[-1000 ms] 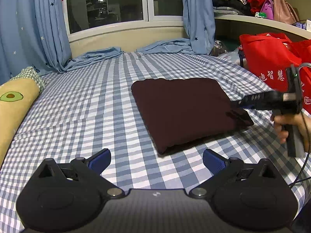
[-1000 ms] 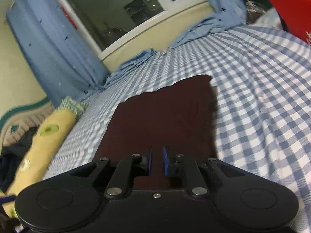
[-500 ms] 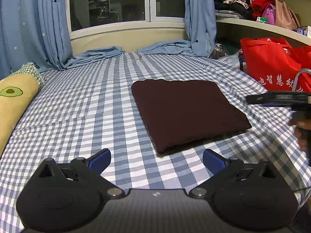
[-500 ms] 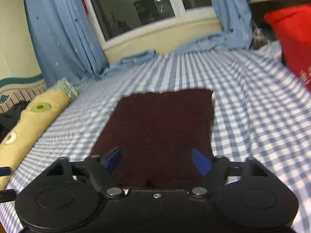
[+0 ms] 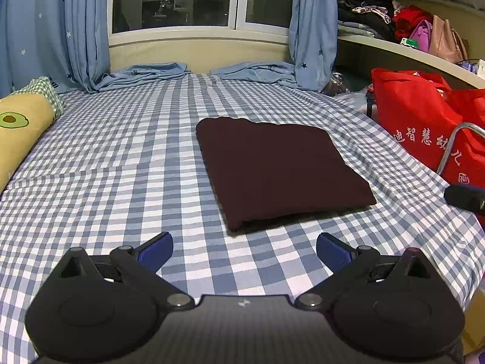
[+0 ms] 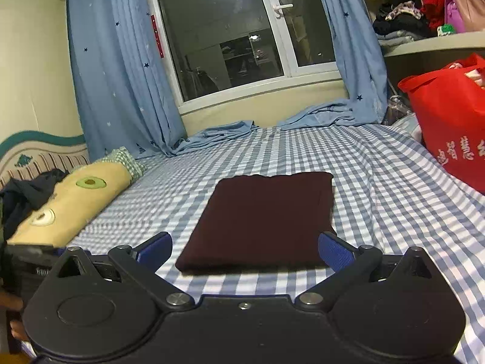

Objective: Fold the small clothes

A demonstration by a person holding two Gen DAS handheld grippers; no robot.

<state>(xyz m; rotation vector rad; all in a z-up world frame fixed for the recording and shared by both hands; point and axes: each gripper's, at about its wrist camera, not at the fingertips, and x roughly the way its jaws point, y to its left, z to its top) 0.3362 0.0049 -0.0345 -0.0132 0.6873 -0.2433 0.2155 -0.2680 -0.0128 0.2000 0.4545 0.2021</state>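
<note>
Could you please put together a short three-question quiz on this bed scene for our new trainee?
1. True or false: the left gripper is clamped on the folded dark maroon garment.
2. What lies along the bed's left edge? A) a laptop B) an avocado-print pillow C) a basket
3. Fill in: the right gripper is ____, holding nothing.

Key
1. False: it is open, short of the garment.
2. B
3. open
</note>
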